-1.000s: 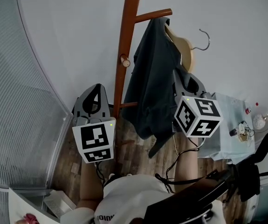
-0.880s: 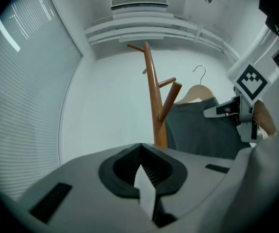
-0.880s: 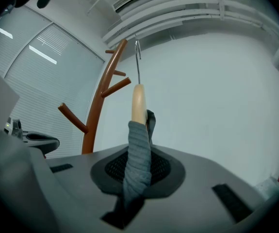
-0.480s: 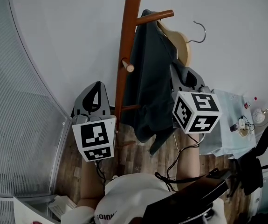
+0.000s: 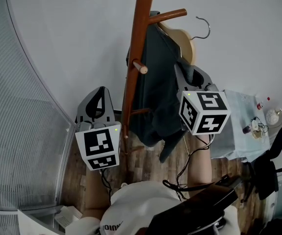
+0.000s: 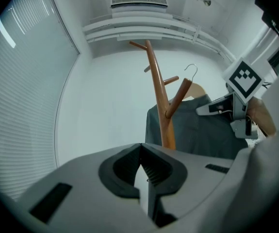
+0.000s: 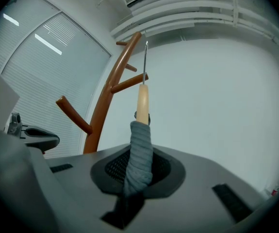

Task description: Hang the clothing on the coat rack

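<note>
The right gripper (image 7: 138,176) is clamped on the dark garment (image 7: 140,140) draped over a wooden hanger (image 7: 142,100) beside the coat rack (image 7: 103,110). The left gripper (image 6: 143,174) has its jaws together, empty.

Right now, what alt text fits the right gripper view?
The right tool is clamped on a fold of dark grey-blue clothing draped over a pale wooden hanger with a thin metal hook. Behind it, to the left, stands a reddish-brown wooden coat rack against a white wall.
</note>
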`<state>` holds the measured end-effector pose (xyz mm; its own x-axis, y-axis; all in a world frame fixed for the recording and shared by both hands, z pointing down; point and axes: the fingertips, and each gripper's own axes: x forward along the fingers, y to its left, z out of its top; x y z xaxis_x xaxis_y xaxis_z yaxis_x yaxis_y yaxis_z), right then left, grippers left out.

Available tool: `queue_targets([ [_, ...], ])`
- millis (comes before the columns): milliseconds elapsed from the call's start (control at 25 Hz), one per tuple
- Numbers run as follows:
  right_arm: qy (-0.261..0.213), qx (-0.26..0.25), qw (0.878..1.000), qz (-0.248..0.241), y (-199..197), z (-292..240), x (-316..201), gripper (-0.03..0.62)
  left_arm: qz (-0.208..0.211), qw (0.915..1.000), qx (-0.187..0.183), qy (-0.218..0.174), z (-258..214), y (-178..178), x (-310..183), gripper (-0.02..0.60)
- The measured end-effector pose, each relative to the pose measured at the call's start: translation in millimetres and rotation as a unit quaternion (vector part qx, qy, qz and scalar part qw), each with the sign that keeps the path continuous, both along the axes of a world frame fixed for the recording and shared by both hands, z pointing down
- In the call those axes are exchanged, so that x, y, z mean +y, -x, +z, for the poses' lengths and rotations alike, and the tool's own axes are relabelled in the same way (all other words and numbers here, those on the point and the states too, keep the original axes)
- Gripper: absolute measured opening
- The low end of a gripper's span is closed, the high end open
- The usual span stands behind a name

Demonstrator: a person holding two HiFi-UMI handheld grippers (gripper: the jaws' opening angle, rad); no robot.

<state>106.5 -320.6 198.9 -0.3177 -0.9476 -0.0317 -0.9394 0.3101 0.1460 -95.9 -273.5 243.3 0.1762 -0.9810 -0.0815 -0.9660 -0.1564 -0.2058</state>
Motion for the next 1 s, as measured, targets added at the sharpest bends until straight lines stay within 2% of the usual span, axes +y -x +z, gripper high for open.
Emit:
queue_targets([
  [280,-0.007,0.014,1.0,0.008,2,-5,-2,0.051,0.0,1.0,0.005,0.003,6,8,1,0.014],
  [640,-0.006,0.042,0.999,0.01,28,-8,-12,0.054,-0.007,0.9998,0.018,0.009,12,36,-5,0.014],
  [1000,-0.009,0.058,0.998,0.009,32,-13,-17,0.055,-0.015,0.9995,0.024,0.014,13,43,-5,0.014],
])
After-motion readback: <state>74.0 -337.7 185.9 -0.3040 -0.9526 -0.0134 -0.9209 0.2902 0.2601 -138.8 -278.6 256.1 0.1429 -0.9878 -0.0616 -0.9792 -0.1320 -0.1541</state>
